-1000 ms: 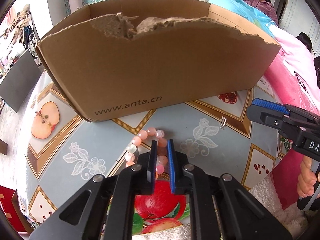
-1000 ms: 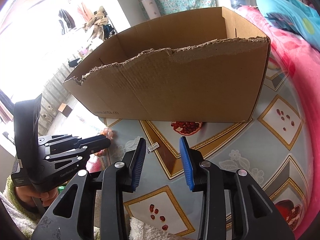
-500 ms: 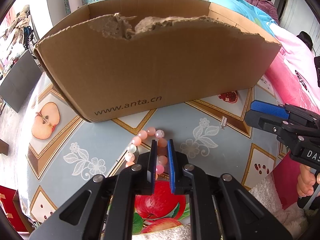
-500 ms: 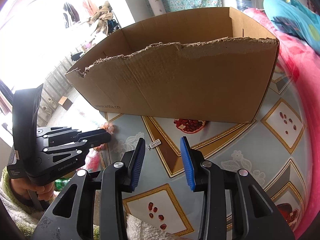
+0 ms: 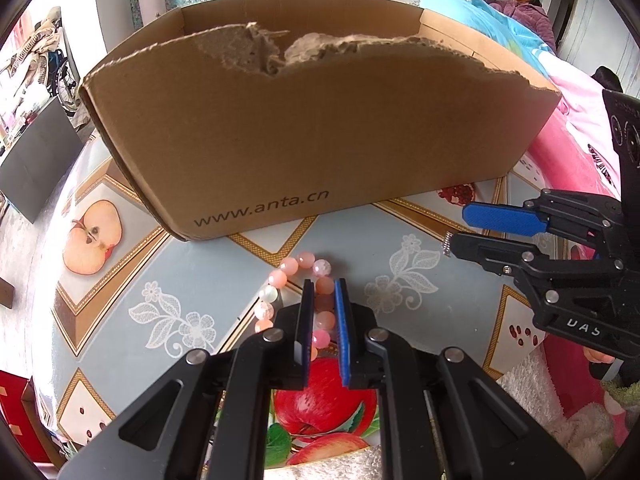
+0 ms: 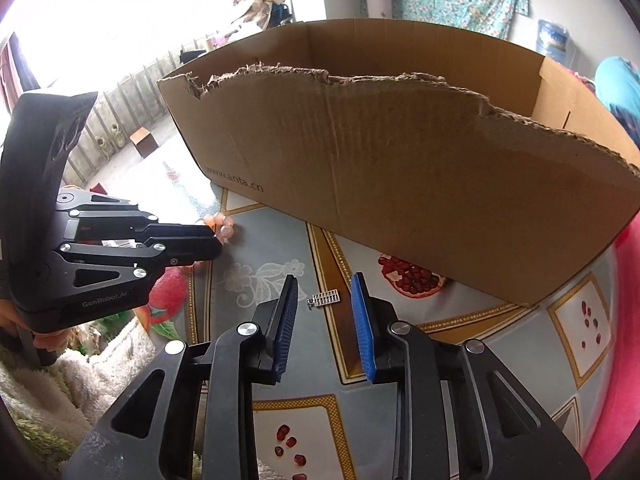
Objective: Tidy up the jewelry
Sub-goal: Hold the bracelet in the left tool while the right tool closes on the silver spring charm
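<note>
A left gripper (image 5: 323,285) is clamped on one side of a pink bead bracelet (image 5: 298,295) lying on the fruit-patterned tabletop (image 5: 192,280), just in front of a torn-edged cardboard box (image 5: 320,128) printed with a web address. The rest of the loop rests on the cloth, to the left of the blue pads. Alongside it, the right gripper (image 6: 325,284) stands open with its fingers on either side of a small silver clasp-like piece (image 6: 325,299), lying flat and apart from the box, and not yet touching it. Both pieces of jewelry appear bound for the box. The risks from here look plain: the bracelet, pinched at only a few round beads, could roll out of the pads on the lift or snag on the ragged cardboard rim. The silver piece is thin and low, so closing fingers may skate over it or nudge it away across the slick cloth.
</note>
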